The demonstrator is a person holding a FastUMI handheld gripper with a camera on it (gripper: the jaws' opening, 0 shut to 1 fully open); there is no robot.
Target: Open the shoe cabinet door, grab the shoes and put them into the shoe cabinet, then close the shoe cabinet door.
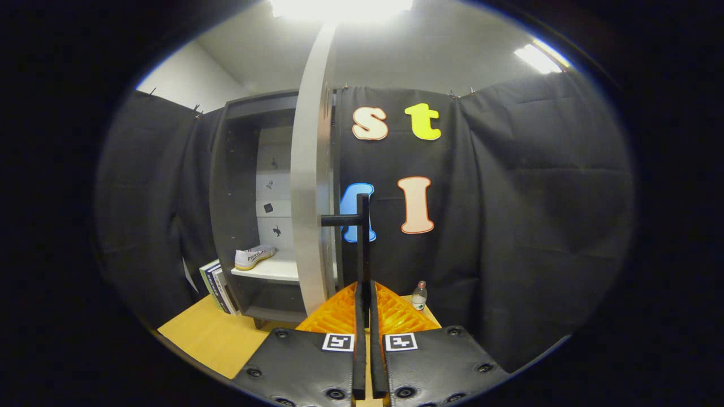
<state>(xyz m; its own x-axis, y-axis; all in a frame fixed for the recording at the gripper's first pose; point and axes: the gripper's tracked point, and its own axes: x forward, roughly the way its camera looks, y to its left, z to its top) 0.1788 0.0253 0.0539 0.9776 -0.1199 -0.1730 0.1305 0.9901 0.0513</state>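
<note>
gripper (365, 294) pinched tight on the door handle (362, 237), shoe (254, 257) already on the cabinet shelf (270, 271), so a slip off that thin bar could leave the door (310, 181) ajar.

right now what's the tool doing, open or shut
tool: shut on the door handle of the open cabinet door
</note>
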